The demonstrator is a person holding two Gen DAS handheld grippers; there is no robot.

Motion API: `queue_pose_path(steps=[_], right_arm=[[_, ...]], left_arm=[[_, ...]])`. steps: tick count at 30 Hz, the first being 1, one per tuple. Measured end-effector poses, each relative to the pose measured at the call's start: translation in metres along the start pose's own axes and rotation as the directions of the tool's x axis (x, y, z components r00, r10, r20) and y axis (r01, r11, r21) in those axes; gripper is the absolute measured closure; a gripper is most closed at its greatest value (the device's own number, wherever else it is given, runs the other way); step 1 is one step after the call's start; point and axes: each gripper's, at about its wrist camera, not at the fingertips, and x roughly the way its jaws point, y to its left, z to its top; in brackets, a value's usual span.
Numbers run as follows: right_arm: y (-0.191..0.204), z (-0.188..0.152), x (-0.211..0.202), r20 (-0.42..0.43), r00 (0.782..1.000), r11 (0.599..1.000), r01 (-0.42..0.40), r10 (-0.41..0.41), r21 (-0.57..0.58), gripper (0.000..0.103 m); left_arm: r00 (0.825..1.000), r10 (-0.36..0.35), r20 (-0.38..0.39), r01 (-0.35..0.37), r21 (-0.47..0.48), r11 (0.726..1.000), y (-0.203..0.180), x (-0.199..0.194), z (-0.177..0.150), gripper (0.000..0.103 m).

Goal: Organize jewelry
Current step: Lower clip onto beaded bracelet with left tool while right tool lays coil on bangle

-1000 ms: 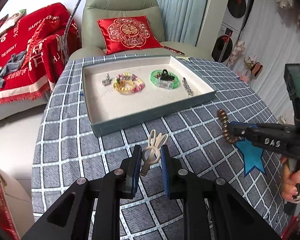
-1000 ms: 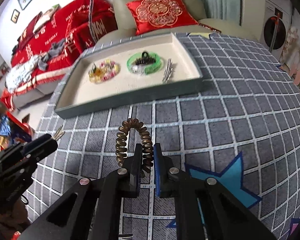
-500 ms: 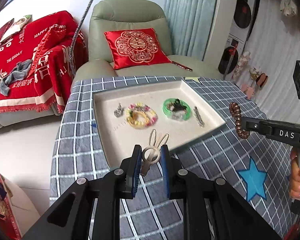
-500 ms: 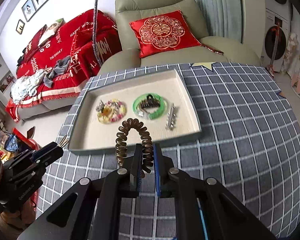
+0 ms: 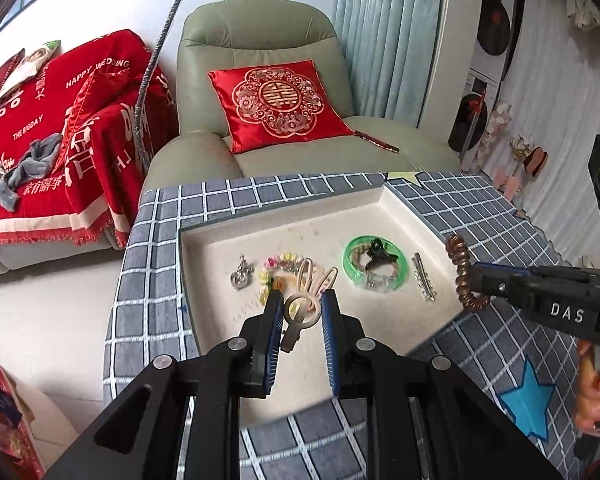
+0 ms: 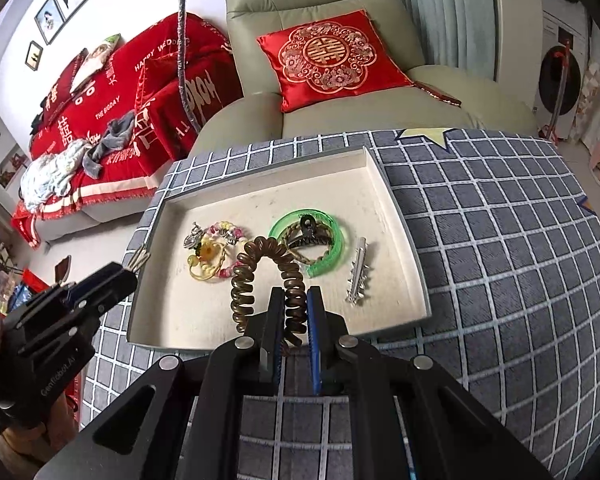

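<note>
Our left gripper (image 5: 300, 312) pinches the clip (image 5: 305, 300); our right gripper (image 6: 294, 312) clamps the coil (image 6: 264, 276). Dropped from this height (both above the tray (image 6: 404, 240)), they could bounce out.

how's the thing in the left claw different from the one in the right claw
The left claw holds a flat, pale gold metal bunny-ear hair clip; the right claw holds a brown spiral coil hair tie. The clip is rigid and thin, with two ear loops pointing forward; the hair tie is a thick coiled loop arching upward. The clip is shiny and light; the hair tie is dark and translucent. Both are lifted above the shallow cream tray, not yet placed.
</note>
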Motion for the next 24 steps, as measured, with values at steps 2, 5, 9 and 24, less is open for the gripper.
queue_pose_path(steps=[2,5,9,24], right_arm=[[-0.001,0.004,0.007,-0.008,1.000,1.000,-0.004,0.004,-0.001,0.091],[-0.001,0.007,0.018,-0.027,1.000,1.000,-0.012,0.012,-0.001,0.091],[-0.001,0.007,0.033,-0.053,0.998,1.000,-0.020,0.020,0.002,0.091],[-0.002,0.007,0.079,-0.151,0.988,1.000,-0.020,0.020,0.004,0.092]], left_arm=[[1.000,0.001,-0.008,-0.001,0.002,1.000,-0.001,0.007,0.001,0.069],[1.000,0.002,-0.023,-0.002,0.003,1.000,-0.001,0.017,0.000,0.069],[0.999,0.001,-0.050,-0.001,-0.004,1.000,0.001,0.030,-0.004,0.069],[0.988,-0.006,-0.157,0.010,0.027,1.000,-0.007,0.068,-0.016,0.069]])
